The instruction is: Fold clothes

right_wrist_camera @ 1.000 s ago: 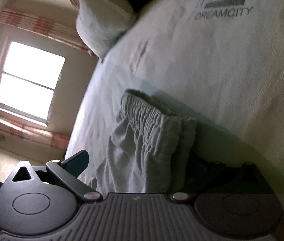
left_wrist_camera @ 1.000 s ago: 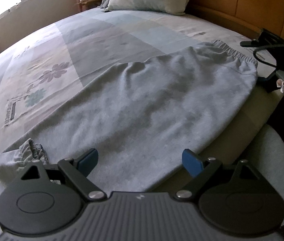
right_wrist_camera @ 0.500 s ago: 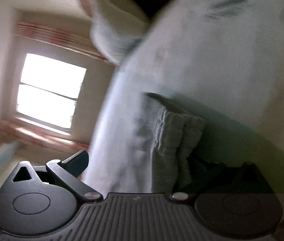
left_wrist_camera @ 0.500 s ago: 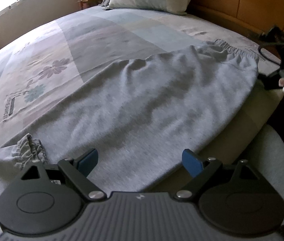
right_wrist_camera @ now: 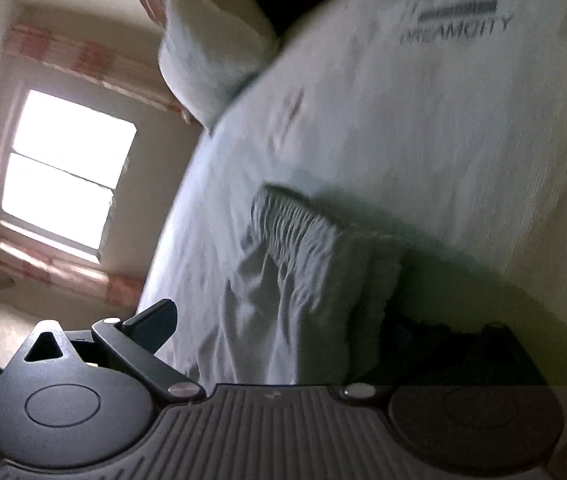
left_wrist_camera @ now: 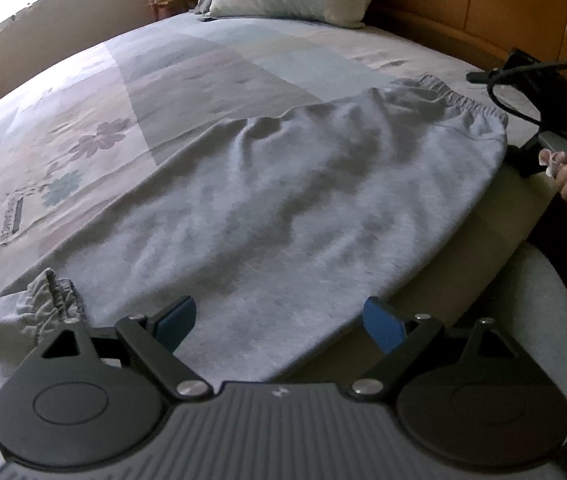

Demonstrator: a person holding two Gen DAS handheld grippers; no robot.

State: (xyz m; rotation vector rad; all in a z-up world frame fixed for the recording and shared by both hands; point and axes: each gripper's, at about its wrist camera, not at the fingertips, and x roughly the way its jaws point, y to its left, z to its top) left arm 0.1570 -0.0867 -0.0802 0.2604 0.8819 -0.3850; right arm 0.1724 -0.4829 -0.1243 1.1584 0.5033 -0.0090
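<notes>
You had the grey trousers [left_wrist_camera: 283, 208] spread flat across the bed [left_wrist_camera: 187, 72], filling the middle of the left view, waistband [left_wrist_camera: 459, 98] at upper right, cuff [left_wrist_camera: 53, 294] at lower left. Your left gripper [left_wrist_camera: 279, 320] hung over the near hem, fingers wide apart, nothing between them. Your right gripper [right_wrist_camera: 267, 344] sat at the waistband corner, cloth between its fingers; its far finger lay in shadow, so I cannot tell whether they were clamped. This looked like the laying-out step; next, both ends would need pinching to fold.

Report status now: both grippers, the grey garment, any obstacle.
Left gripper open above grey garment. Right gripper at waistband, state unclear. No obstacle seen.
</notes>
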